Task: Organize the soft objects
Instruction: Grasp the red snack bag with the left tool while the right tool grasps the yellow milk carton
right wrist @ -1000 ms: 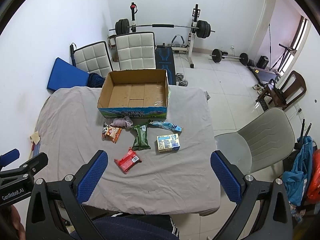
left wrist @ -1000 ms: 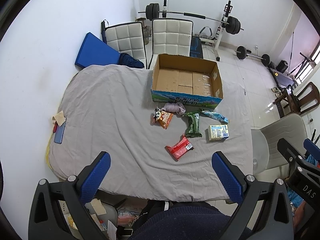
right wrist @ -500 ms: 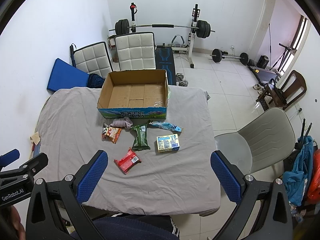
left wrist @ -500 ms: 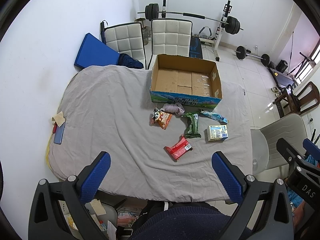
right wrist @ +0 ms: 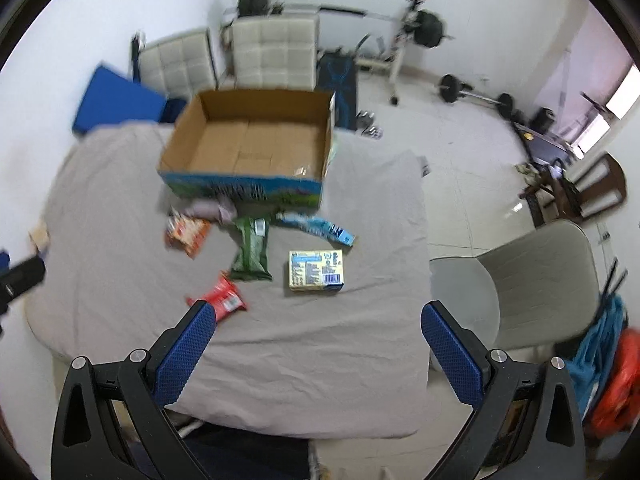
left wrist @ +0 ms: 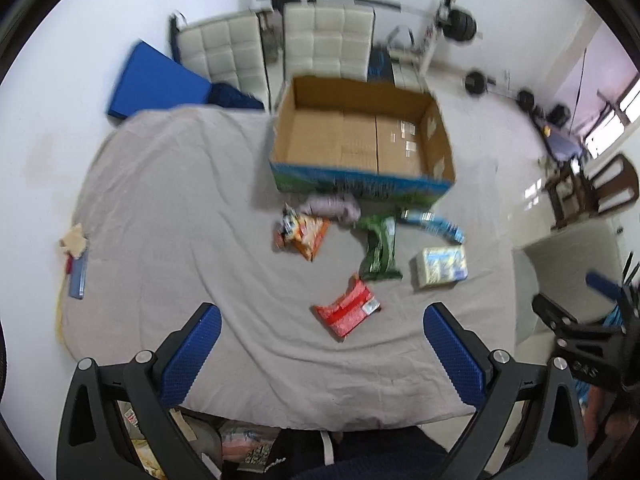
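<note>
Where grey cloth [left wrist: 168, 208] wrinkles, crinkly packets [left wrist: 347, 314] (glossy), cardboard box [left wrist: 362, 136].

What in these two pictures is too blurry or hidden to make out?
- Left view: print on the orange snack bag is motion-blurred.
- Left view: the pale purple bundle is too smeared to identify.
- Right view: the red packet is partly covered by the right gripper finger.
</note>
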Action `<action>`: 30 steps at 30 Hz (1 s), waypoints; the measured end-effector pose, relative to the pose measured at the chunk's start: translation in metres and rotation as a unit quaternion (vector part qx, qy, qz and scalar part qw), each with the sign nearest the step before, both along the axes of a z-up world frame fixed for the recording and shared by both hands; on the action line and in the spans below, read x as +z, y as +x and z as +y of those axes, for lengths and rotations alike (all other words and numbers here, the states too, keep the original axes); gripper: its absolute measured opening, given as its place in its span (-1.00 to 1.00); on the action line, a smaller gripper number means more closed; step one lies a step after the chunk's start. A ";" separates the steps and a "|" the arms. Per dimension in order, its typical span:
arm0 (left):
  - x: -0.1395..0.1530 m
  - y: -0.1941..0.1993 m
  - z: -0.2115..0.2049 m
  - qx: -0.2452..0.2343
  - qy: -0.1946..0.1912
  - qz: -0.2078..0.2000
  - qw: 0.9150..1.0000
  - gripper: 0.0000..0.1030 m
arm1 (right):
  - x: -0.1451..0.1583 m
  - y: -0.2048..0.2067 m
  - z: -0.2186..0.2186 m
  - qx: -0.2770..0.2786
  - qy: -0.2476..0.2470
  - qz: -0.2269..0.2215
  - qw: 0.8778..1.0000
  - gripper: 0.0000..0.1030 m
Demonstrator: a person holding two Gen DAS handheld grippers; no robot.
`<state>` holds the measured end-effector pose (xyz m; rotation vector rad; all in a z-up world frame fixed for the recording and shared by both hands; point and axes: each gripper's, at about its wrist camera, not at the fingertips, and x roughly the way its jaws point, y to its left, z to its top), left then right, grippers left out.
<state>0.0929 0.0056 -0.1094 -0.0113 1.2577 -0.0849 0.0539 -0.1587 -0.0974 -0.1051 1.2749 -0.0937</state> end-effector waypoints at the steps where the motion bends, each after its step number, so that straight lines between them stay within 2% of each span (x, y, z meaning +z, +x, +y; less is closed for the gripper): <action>1: -0.023 0.009 -0.006 -0.009 0.002 0.020 1.000 1.00 | -0.017 0.008 -0.001 0.015 -0.006 0.012 1.000 1.00; 5: -0.085 0.022 -0.026 -0.036 0.021 0.071 0.997 1.00 | -0.103 0.038 -0.002 0.096 -0.039 0.068 0.992 1.00; 7: -0.118 0.028 -0.038 -0.051 0.040 0.092 0.994 1.00 | -0.145 0.049 0.003 0.153 -0.068 0.087 0.982 1.00; 12: -0.189 0.039 -0.051 -0.074 0.053 0.150 0.985 1.00 | -0.236 0.077 0.015 0.290 -0.136 0.136 0.937 1.00; 14: -0.219 0.041 -0.055 -0.075 0.053 0.182 0.979 1.00 | -0.266 0.087 0.016 0.325 -0.140 0.159 0.922 1.00; 16: -0.244 0.044 -0.059 -0.085 0.051 0.202 0.974 1.00 | -0.286 0.093 0.017 0.347 -0.139 0.176 0.911 1.00; 19: -0.266 0.045 -0.063 -0.094 0.059 0.213 0.971 1.00 | -0.315 0.099 0.018 0.372 -0.130 0.205 0.896 1.00; 22: -0.279 0.046 -0.064 -0.098 0.059 0.216 0.970 1.00 | -0.331 0.104 0.015 0.364 -0.112 0.214 0.899 0.91; 25: -0.284 0.048 -0.060 -0.094 0.050 0.217 0.970 0.97 | -0.336 0.114 0.009 0.315 -0.085 0.229 0.917 0.71; 27: -0.290 0.051 -0.058 -0.088 0.043 0.221 0.970 0.87 | -0.338 0.122 -0.006 0.228 -0.035 0.259 0.938 0.55; 29: -0.294 0.051 -0.054 -0.076 0.040 0.227 0.970 0.87 | -0.341 0.127 -0.022 0.144 0.037 0.293 0.945 0.41; 30: -0.294 0.051 -0.053 -0.072 0.038 0.227 0.971 0.83 | -0.345 0.128 -0.033 0.089 0.092 0.313 0.941 0.37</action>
